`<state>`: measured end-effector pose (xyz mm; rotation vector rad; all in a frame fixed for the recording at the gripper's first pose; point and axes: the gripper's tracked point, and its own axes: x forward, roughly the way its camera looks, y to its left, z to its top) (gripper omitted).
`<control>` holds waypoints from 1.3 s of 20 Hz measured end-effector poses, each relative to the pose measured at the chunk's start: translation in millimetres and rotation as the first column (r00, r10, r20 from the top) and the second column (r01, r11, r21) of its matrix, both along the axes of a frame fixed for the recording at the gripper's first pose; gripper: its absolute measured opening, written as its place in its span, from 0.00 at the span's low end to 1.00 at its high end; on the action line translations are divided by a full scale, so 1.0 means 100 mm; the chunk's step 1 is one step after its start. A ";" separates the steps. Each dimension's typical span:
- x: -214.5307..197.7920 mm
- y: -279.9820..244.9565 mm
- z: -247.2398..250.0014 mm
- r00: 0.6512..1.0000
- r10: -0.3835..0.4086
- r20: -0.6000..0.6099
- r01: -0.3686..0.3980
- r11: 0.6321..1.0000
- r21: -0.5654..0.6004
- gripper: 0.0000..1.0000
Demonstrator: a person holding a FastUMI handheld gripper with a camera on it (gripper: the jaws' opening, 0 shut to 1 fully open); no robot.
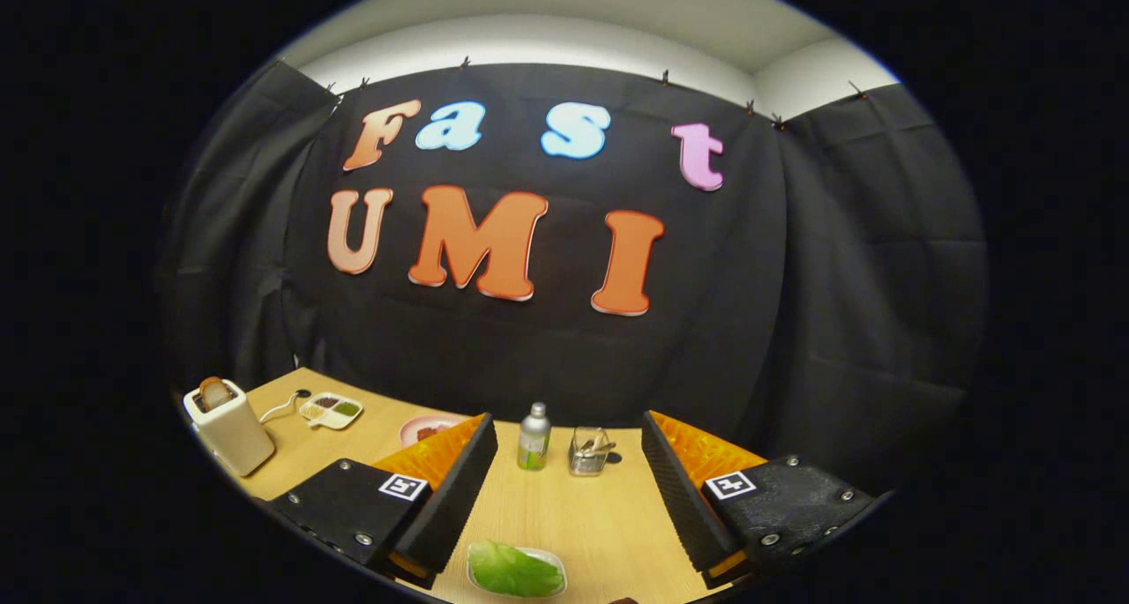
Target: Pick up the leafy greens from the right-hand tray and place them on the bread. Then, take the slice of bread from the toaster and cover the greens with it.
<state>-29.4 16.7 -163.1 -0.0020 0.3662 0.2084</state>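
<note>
We see the gripper [564,489] with its 2 fingers spread wide, holding nothing. The leafy greens [512,569] lie in a clear tray [556,562] between the fingers, at their base. Beyond the fingertips stand a bottle [534,436] and a glass container [589,451]. A pink plate [422,429] sits behind the left finger. Far left, the toaster [228,429] holds 1 bread slice [213,393], beside a compartment tray [332,410].

One toaster [229,429] with one bread slice [213,393] was counted at ten o'clock on the desk [582,525]. One divided tray [332,410], one pink plate [422,429], one bottle [534,436], one clear holder [588,451] and one leafy green [512,570] were counted.
</note>
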 end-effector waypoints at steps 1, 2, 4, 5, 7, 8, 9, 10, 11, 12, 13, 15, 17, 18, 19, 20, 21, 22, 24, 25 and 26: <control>-0.02 0.05 -0.18 0.999 0.028 -0.042 -0.028 1.000 0.011 0.98; -0.03 0.10 -0.36 0.995 0.057 -0.085 -0.056 0.998 0.023 0.99; -0.07 0.20 -0.70 0.979 0.118 -0.167 -0.113 0.993 0.041 0.98; -0.09 0.25 -0.85 0.968 0.144 -0.204 -0.139 0.990 0.038 0.98; -0.14 0.34 -1.14 0.942 0.210 -0.264 -0.211 0.977 0.025 0.98; -0.17 0.39 -1.29 0.923 0.243 -0.297 -0.249 0.968 0.018 0.98; -0.22 0.43 -1.43 0.900 0.277 -0.336 -0.290 0.957 0.010 0.98; -0.27 0.47 -1.57 0.876 0.307 -0.373 -0.329 0.944 0.004 0.98; -0.31 0.50 -1.67 0.850 0.337 -0.404 -0.366 0.931 0.006 0.98; -0.34 0.53 -1.78 0.827 0.358 -0.434 -0.396 0.918 0.002 0.98; -0.38 0.57 -1.87 0.800 0.383 -0.462 -0.433 0.901 -0.003 0.98; -0.44 0.61 -2.04 0.752 0.419 -0.509 -0.497 0.867 -0.022 0.98; -0.56 0.65 -2.22 0.689 0.449 -0.569 -0.555 0.832 -0.015 0.98; -0.61 0.68 -2.29 0.655 0.464 -0.596 -0.584 0.812 -0.009 0.98; -0.66 0.70 -2.37 0.620 0.476 -0.624 -0.611 0.792 -0.003 0.98; -0.70 0.72 -2.42 0.588 0.485 -0.647 -0.634 0.773 0.003 0.98; -0.74 0.72 -2.50 0.563 0.487 -0.668 -0.655 0.756 -0.001 0.98; -0.77 0.72 -2.57 0.537 0.485 -0.690 -0.675 0.738 -0.008 0.98; -0.81 0.72 -2.73 0.496 0.474 -0.728 -0.705 0.709 -0.018 0.96; -0.84 0.72 -2.80 0.472 0.470 -0.746 -0.716 0.698 -0.014 0.96; -0.85 0.73 -2.85 0.455 0.464 -0.760 -0.723 0.690 -0.012 0.95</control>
